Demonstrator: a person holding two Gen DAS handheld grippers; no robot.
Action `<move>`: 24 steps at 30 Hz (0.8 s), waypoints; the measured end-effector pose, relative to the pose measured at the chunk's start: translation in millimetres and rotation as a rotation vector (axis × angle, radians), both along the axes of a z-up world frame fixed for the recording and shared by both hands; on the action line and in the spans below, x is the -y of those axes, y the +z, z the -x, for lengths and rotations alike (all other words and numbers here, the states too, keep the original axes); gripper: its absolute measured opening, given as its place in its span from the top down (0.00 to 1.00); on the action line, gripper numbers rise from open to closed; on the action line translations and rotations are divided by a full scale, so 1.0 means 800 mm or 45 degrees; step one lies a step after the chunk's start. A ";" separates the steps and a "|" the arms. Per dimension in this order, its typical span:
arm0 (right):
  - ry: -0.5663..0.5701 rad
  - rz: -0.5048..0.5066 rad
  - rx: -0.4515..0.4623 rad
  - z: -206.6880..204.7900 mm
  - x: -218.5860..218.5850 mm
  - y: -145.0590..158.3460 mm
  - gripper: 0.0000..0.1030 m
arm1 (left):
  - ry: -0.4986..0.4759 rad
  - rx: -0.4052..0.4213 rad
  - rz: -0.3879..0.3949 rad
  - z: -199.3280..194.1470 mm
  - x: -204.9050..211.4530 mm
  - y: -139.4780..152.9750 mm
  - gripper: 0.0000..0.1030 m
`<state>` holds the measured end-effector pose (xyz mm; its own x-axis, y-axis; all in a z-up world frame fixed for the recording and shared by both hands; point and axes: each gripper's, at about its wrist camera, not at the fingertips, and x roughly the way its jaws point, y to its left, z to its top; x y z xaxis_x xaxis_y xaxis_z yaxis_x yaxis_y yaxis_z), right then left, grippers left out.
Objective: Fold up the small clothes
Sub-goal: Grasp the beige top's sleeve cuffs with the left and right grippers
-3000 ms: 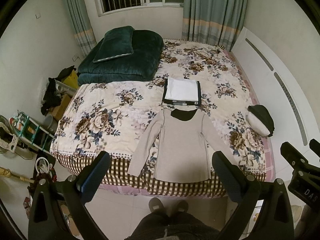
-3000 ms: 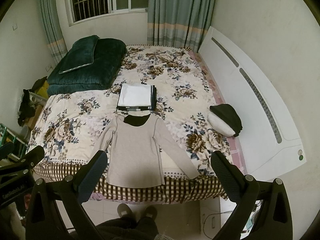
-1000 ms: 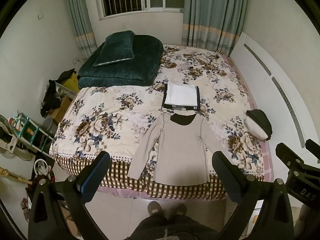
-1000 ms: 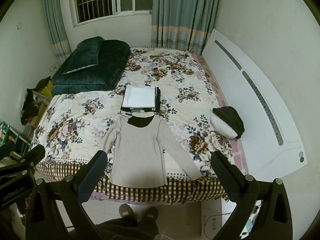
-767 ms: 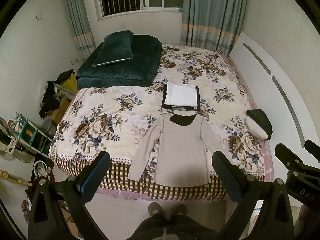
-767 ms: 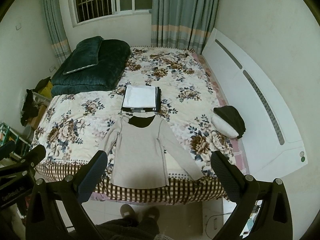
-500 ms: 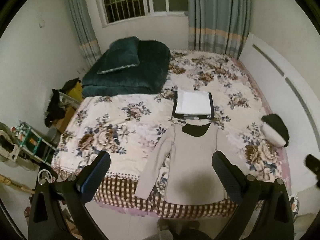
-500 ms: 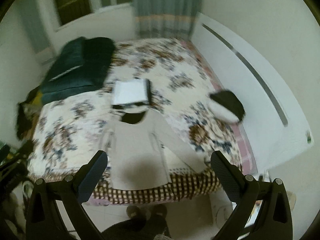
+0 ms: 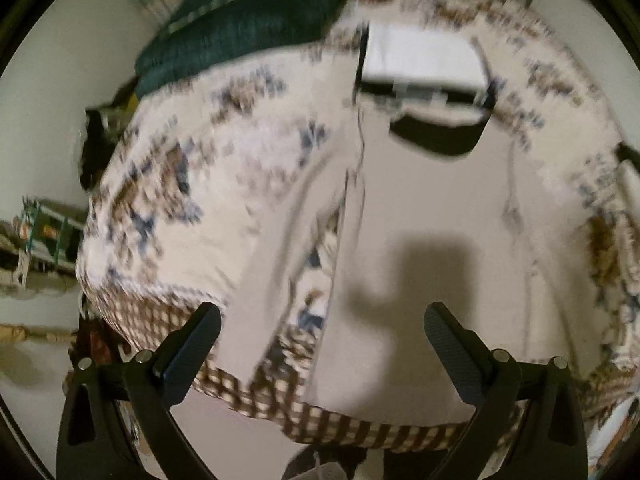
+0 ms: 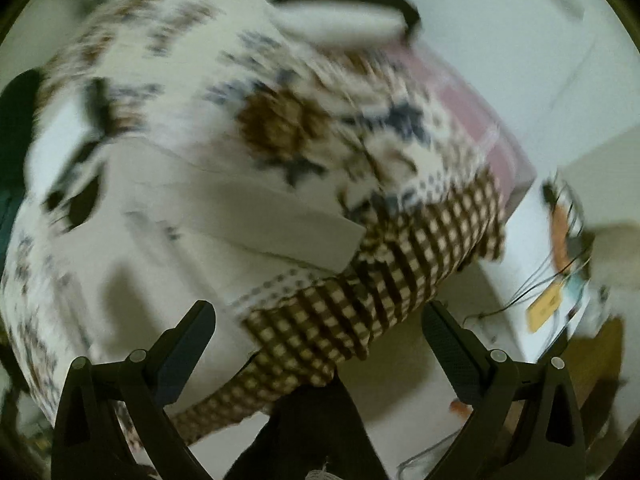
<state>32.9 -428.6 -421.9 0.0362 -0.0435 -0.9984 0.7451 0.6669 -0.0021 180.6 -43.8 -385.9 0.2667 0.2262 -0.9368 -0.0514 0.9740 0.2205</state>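
A beige long-sleeved top with a black collar lies flat on the floral bedspread, its hem at the checked front edge. My left gripper is open and empty, low over the top's left sleeve and hem. My right gripper is open and empty, above the bed's front right corner, near the top's right sleeve. Both views are motion-blurred.
A folded stack of clothes with a white piece on top lies just behind the top's collar. A dark green quilt is at the back left. A black-and-white hat sits near the bed's right side. Cables and clutter lie on the floor at right.
Both grippers have dropped fast toward the bed's front edge. The left now hangs close over the top's left side, the right has swung to the front right corner. Both stay open.
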 end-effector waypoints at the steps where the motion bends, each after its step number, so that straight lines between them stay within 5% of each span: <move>1: -0.058 -0.030 -0.019 0.004 0.021 -0.036 0.01 | 0.020 -0.039 -0.008 -0.002 0.004 -0.029 0.00; 6: -0.350 -0.234 -0.029 0.029 0.087 -0.171 0.06 | 0.052 -0.135 -0.039 -0.005 0.009 -0.120 0.00; 12: -0.548 -0.384 0.122 0.034 0.106 -0.253 0.23 | 0.089 -0.212 -0.035 -0.006 0.002 -0.193 0.00; 14: -0.539 -0.268 0.136 0.028 0.102 -0.254 0.48 | 0.090 -0.214 -0.028 -0.006 -0.003 -0.204 0.00; 16: -0.515 -0.161 0.128 0.022 0.094 -0.244 0.83 | 0.102 -0.200 -0.020 -0.005 -0.013 -0.208 0.00; 18: -0.441 -0.053 0.129 0.010 0.078 -0.222 0.97 | 0.121 -0.188 -0.009 -0.002 -0.024 -0.208 0.00; 24: -0.004 0.079 0.209 -0.071 -0.023 -0.141 0.98 | 0.236 -0.155 0.018 0.018 -0.078 -0.182 0.00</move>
